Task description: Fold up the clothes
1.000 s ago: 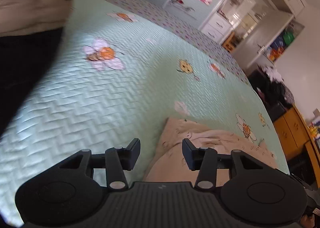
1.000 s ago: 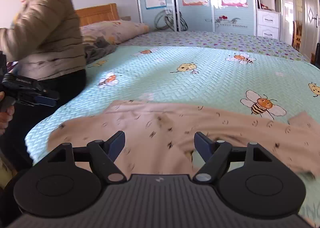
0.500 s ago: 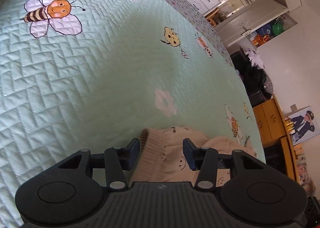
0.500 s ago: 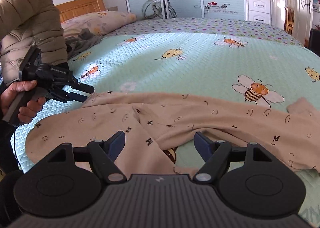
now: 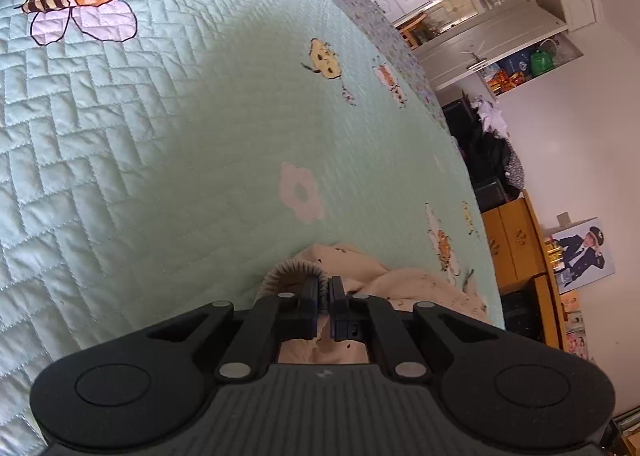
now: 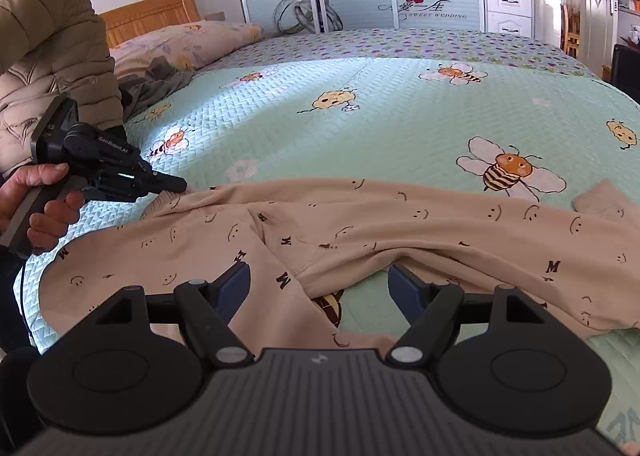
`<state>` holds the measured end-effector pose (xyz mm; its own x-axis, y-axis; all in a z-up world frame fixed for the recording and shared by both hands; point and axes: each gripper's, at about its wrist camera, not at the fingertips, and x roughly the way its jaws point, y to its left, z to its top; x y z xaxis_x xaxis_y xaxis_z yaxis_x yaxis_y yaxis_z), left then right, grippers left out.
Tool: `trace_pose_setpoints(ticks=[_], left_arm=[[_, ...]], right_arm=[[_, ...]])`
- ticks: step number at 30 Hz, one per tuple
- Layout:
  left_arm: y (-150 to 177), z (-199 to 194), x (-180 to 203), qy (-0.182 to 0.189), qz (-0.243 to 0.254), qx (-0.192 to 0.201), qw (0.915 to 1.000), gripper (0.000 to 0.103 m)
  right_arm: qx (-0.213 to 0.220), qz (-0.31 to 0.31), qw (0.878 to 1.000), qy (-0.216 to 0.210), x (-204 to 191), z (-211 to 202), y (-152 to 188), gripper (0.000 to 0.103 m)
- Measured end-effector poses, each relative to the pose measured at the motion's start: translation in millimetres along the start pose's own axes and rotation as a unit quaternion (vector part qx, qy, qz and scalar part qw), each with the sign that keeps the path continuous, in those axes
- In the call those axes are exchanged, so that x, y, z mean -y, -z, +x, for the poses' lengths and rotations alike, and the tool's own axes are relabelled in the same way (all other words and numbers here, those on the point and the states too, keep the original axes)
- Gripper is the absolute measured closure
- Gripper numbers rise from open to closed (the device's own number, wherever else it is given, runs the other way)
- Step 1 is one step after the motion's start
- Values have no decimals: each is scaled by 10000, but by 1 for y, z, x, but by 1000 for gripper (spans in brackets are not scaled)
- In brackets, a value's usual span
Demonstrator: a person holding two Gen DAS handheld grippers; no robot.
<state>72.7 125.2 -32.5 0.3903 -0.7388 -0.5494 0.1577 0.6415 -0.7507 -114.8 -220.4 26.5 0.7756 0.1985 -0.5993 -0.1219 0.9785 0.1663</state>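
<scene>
Left claw (image 5: 324, 288) clamped on beige garment (image 6: 360, 232) cuff, right claw (image 6: 319, 288) agape above it

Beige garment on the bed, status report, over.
Left hand-held gripper shut on ribbed cuff. Right hand-held gripper open, hovering over beige garment, spread rumpled on quilt. Nothing in the way.

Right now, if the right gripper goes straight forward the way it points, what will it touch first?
Most likely the beige garment: the right gripper, jaws open, points low across it toward the bed. Depth is unclear, so it might pass just above the cloth.
</scene>
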Motion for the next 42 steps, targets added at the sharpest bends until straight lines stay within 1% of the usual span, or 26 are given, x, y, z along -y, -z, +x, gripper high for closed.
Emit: trace_pose_setpoints(ticks=[5, 8, 10, 12, 15, 16, 19, 21, 22, 24, 25, 26, 28, 30, 32, 34, 36, 38, 40, 42], left_arm=[[-7, -10, 3, -136, -66, 325, 9994, 99], [-22, -24, 5, -167, -155, 720, 9971, 100], [-38, -37, 8, -140, -234, 1035, 9943, 100], [-59, -48, 13, -168, -203, 1322, 9909, 100], [-93, -56, 18, -178, -179, 1637, 9862, 99], [-102, -54, 16, -229, -202, 1639, 9860, 99], [-122, -40, 4, -532, -336, 1408, 9880, 97], [-117, -28, -3, -920, -190, 1127, 9892, 96], [-113, -26, -5, -1061, -68, 1050, 9888, 96], [-102, -32, -7, -1108, 42, 1033, 9885, 96], [-96, -37, -8, -1149, 79, 1032, 9880, 94], [-92, -44, -9, -1222, 122, 1033, 9870, 92], [-82, -58, -10, -1364, 182, 1031, 9851, 86], [-70, -74, -12, -1460, 160, 1034, 9837, 86], [-57, -89, -13, -1401, 106, 1111, 9838, 85], [-41, -102, -9, -1334, 95, 1181, 9840, 85], [-24, -111, 1, -1214, 144, 1231, 9848, 85], [-10, -110, 14, -1047, 192, 1174, 9874, 83], [5, -102, 28, -928, 295, 1077, 9894, 83], [18, -91, 42, -732, 355, 979, 9919, 83]], right_arm=[[-39, 85, 10000, 16, 4, 2, 2, 26], [-6, 111, 9999, 6, 5, 1, 2, 26], [6, 102, 9999, 33, 7, 1, 2, 26], [21, 90, 9999, 85, 9, 1, 0, 26], [55, 126, 9997, 193, 16, 1, -4, 26], [72, 152, 9996, 235, 20, 0, -5, 26], [140, 211, 9989, 399, 32, -4, -9, 26], [176, 251, 9982, 521, 42, -7, -11, 26], [186, 271, 9977, 589, 49, -9, -11, 26], [224, 413, 9957, 797, 72, -17, -12, 26], [245, 490, 9944, 905, 83, -20, -12, 26], [267, 718, 9922, 979, 101, -24, -11, 26], [311, 1249, 9855, 1108, 138, -31, -7, 26], [355, 1776, 9757, 1234, 176, -38, -4, 26], [397, 2298, 9629, 1356, 213, -45, 0, 26], [439, 2813, 9472, 1474, 251, -52, 3, 25], [597, 3485, 9248, 1403, 281, -53, 11, 26], [756, 3955, 9073, 1211, 301, -50, 17, 26], [819, 4248, 8950, 1087, 314, -41, 20, 26], [795, 4430, 8873, 1001, 323, -28, 17, 26]])
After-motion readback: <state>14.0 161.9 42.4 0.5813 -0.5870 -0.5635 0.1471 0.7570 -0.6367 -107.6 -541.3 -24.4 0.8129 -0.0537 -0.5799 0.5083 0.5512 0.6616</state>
